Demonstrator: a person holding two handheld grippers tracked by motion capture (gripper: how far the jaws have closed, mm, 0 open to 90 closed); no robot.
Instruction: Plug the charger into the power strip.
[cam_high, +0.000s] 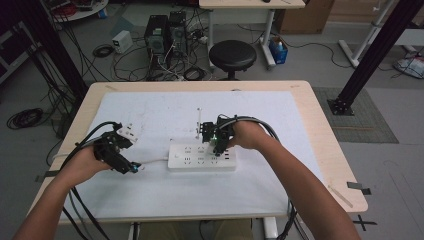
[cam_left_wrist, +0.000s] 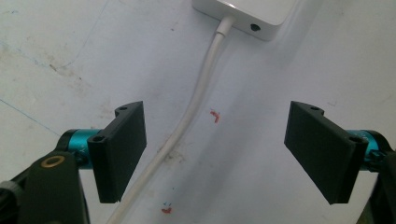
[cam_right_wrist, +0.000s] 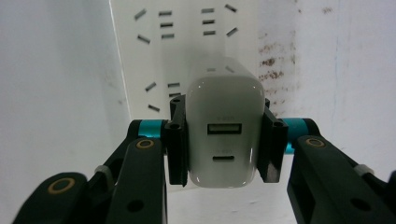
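Right gripper clamped on white USB charger, held over power strip mid-table. Left gripper spread wide, hovering over strip's white cable near the strip's end.

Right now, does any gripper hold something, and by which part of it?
The right gripper holds the white USB charger, clamped by its two opposite flat sides, above the power strip. The left gripper is open and holds nothing; the strip's cable lies between its jaws.

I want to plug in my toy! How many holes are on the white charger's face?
2 ports on the charger, which the right gripper clamps: a wide one above, a small oval one below. Other sides are hidden.
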